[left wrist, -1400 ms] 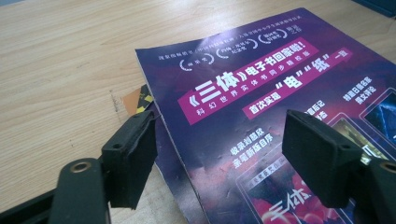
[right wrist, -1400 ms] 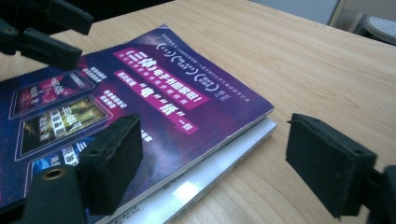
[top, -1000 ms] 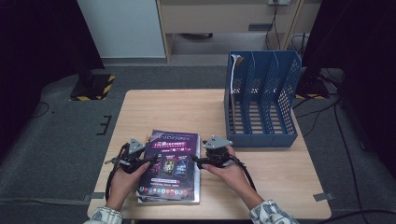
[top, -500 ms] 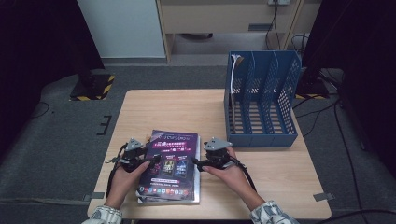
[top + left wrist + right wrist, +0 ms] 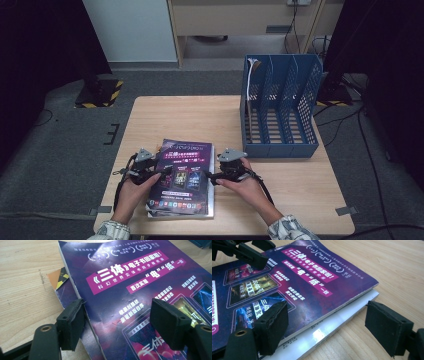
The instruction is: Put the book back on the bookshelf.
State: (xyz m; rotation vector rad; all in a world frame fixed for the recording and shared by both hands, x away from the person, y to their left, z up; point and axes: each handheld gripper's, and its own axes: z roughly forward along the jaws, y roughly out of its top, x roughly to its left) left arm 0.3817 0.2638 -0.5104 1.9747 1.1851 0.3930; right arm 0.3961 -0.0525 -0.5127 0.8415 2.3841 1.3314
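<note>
Two hand-held grippers poised at either edge of a stack of magazines on a wooden table; nothing lifted yet

The top magazine [image 5: 184, 172], purple-covered, lies flat on the stack [image 5: 180, 212] at the near middle of the table [image 5: 190, 120], with a blue file rack [image 5: 280, 107] standing empty at the far right. The left gripper [image 5: 117, 320] has its jaws apart, just opened wider, straddling the magazine's left edge; one pad seems to brush the cover's edge, though it is hard to tell. The right gripper [image 5: 334, 327] is also open, jaws astride the right edge without pressing. Judging by this, the grasp is only being lined up; gripping, lifting and probably filing into the rack all remain
</note>
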